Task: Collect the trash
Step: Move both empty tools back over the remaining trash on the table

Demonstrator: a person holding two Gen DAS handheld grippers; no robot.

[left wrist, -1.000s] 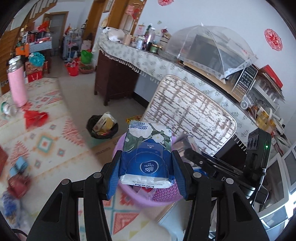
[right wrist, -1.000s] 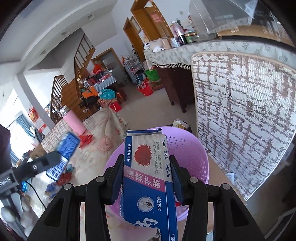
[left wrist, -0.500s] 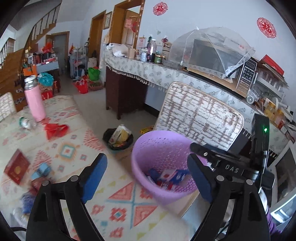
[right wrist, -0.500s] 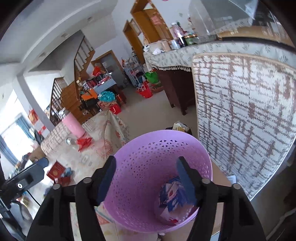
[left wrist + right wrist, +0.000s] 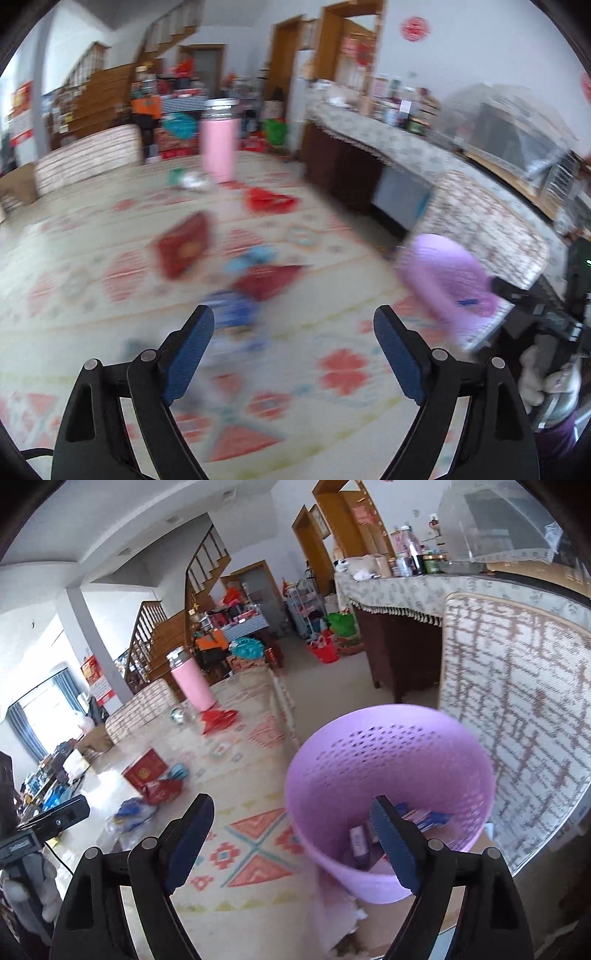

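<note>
The purple perforated basket [image 5: 391, 738] stands at the table's right end and holds a toothpaste box [image 5: 360, 843] and blue packs. My right gripper [image 5: 291, 805] hovers at its near rim; its jaws are opening with nothing between them. My left gripper [image 5: 293, 314] is open and empty over the patterned tablecloth [image 5: 343, 373], in a blurred view. Ahead of it lie a blue wrapper [image 5: 232, 314], a dark red wrapper [image 5: 269, 280], a red box [image 5: 183, 245] and a red wrapper [image 5: 269, 199] farther back. The basket [image 5: 443, 280] is to its right.
A tall pink flask [image 5: 218, 142] stands at the far end of the table beside a small lying bottle [image 5: 192, 181]. A woven chair back [image 5: 517, 716] rises right behind the basket. A cloth-covered sideboard [image 5: 399, 590] runs along the right wall.
Both grippers opened; the tissue pack and the toothpaste box left the jaws and lie in the basket. The left gripper swung left over the table's trash. The right one drew back slightly.
</note>
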